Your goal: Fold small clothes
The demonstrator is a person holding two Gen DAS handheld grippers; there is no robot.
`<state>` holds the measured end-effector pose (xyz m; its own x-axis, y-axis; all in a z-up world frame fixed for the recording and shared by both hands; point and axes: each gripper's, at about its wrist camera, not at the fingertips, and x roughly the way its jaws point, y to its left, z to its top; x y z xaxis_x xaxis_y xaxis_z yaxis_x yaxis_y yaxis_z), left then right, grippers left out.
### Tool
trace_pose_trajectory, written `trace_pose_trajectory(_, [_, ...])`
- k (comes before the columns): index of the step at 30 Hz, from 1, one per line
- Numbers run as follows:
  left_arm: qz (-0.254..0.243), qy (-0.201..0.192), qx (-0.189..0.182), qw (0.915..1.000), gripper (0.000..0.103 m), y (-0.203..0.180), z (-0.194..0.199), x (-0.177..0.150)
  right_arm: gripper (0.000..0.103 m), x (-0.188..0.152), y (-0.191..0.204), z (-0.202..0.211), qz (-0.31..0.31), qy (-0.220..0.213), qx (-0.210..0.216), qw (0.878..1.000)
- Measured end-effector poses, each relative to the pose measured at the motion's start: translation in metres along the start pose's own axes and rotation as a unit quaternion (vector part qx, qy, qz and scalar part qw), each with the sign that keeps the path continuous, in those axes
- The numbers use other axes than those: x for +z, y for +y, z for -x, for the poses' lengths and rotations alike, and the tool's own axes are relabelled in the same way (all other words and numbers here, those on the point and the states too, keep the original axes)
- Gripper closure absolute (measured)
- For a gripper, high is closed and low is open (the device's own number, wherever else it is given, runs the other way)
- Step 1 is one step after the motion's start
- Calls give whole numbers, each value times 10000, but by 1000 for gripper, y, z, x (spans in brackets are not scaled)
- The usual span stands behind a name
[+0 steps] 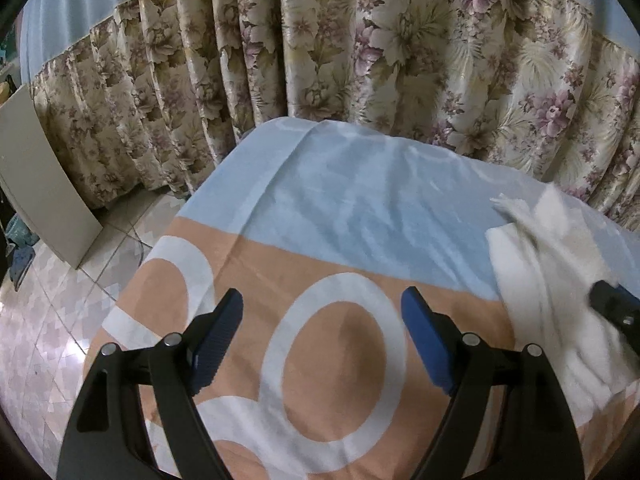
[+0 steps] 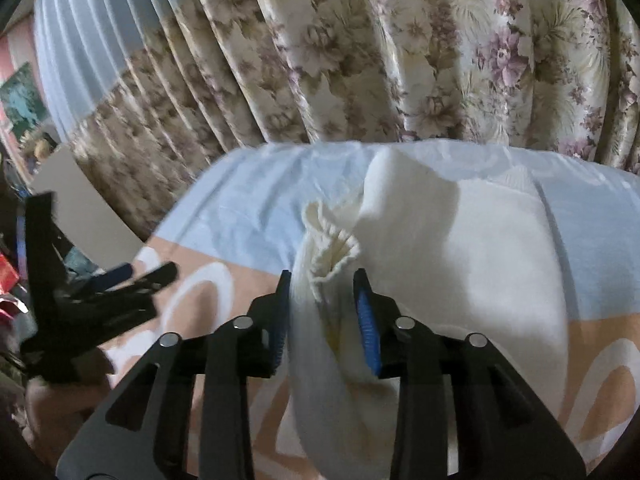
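Patterned bedsheet [image 2: 240,204] bearing white garment [image 2: 460,248], its bunched cuff [image 2: 332,240] between the parted right gripper [image 2: 322,300], unpinched; left gripper [image 1: 322,334] wide, empty. Risk: cuff slipping free, spoiling the fold.

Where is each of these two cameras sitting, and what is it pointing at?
Left wrist: on the left gripper, looking down along its wide-open fingers at the patterned sheet; the right gripper shows at the right edge.
Right wrist: on the right gripper, with the white garment between its fingers; the left gripper appears at left.
Both share the sheet, garment and floral curtain.
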<state>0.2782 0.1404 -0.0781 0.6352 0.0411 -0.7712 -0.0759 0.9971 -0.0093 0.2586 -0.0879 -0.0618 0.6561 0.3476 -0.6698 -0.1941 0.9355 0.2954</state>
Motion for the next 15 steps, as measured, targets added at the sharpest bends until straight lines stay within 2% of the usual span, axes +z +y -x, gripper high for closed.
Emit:
trace_pose_trajectory(3, [-14,-101,-58,9999,21,-9,11,4,55,3,-6,29,-202,-250,435,9985])
trace_pose_trajectory(4, [2,-140,-106,9998,21,-12,16,6,55,4,-9,41,-209,-363,457,9981])
trace_pose_trajectory(8, [-21,-215,-359,9991,21,-32,35,9,53,6,-28,72,-317,-562,246,9976])
trace_pose_trajectory(15, [-449,-363,-1037,9929,21,-101,80,-5,53,-7,-63,96,-522,-593,-81,9968])
